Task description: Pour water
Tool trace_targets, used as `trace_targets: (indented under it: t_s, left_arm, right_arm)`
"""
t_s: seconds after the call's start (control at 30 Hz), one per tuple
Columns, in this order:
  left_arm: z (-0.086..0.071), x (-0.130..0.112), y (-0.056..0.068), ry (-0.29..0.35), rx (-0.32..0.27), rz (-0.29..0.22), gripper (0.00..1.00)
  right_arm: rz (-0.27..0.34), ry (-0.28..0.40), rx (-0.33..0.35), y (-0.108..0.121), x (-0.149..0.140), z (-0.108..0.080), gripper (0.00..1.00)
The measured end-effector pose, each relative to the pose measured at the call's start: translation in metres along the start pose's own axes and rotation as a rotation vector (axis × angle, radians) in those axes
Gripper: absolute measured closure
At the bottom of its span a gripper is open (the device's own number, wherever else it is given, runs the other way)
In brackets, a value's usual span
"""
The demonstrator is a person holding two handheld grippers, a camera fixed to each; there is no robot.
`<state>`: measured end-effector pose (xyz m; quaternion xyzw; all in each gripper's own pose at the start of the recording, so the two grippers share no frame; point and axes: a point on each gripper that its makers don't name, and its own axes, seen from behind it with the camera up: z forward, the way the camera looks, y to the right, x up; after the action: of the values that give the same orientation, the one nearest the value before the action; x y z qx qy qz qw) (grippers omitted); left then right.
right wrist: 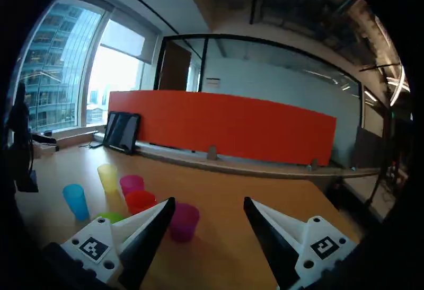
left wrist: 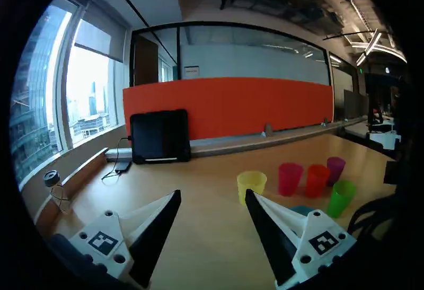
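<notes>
Cups (right wrist: 139,201) are the business here. Which one's closest to the right hand-held gripper (right wrist: 209,202)?

Purple cup (right wrist: 184,222), upright on the bench (right wrist: 254,184), just beside its left finger, ahead and a touch left. Jaws spread wide, nothing between them. The rest of the bunch fans away further left.

And the left hand-held gripper (left wrist: 212,194)?

Also spread and empty. That bunch lies ahead and to its right, yellow cup (left wrist: 251,184) nearest, just past the right fingertip. A small bottle (left wrist: 55,189) stands well apart, far left by the window.

Who's better placed?

The right one for the cups, I'd say. They all stand vertical, so come in side-on. Beyond them, a tablet (left wrist: 160,136) and an orange partition (left wrist: 228,107).
</notes>
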<state>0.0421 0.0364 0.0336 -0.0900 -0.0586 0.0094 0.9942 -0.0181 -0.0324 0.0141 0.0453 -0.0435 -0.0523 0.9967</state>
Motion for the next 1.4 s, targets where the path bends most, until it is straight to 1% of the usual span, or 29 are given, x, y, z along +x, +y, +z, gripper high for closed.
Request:
trace_targets:
  t_s: [0.2,0.3,0.4,0.5,0.6,0.7,0.8,0.9,1.0,1.2,1.4]
  left_arm:
    - [-0.011,0.018,-0.007,0.095,0.068,-0.008,0.1]
    - [-0.016,0.019,-0.007,0.12,0.093,-0.013,0.1]
    - [-0.019,0.017,-0.007,0.13,0.111,-0.025,0.1]
    - [-0.022,0.02,-0.01,0.144,0.13,-0.038,0.1]
    - [-0.025,0.021,-0.013,0.163,0.148,-0.055,0.11]
    - [-0.026,0.022,-0.014,0.171,0.158,-0.062,0.1]
    - [-0.027,0.023,-0.017,0.181,0.174,-0.058,0.1]
    - [-0.029,0.023,-0.02,0.193,0.194,-0.062,0.1]
    - [-0.03,0.022,-0.02,0.203,0.196,-0.073,0.1]
    - [-0.032,0.008,-0.022,0.207,0.2,-0.093,0.11]
    - [-0.032,-0.006,-0.019,0.207,0.191,-0.098,0.1]
  right_arm:
    - [0.042,0.086,-0.068,0.007,0.015,-0.006,0.0]
    - [0.053,0.126,-0.095,0.011,0.024,-0.011,0.0]
    - [0.063,0.176,-0.132,0.017,0.037,-0.018,0.0]
    - [0.073,0.214,-0.152,0.02,0.044,-0.025,0.0]
    - [0.083,0.23,-0.15,0.02,0.046,-0.028,0.0]
    - [0.095,0.228,-0.146,0.02,0.042,-0.028,0.0]
    - [0.108,0.224,-0.158,0.024,0.04,-0.028,0.0]
    - [0.112,0.234,-0.162,0.025,0.042,-0.03,0.0]
    - [0.111,0.242,-0.156,0.024,0.043,-0.032,0.0]
    - [0.118,0.237,-0.164,0.024,0.043,-0.036,0.0]
    - [0.12,0.244,-0.164,0.019,0.042,-0.04,0.0]
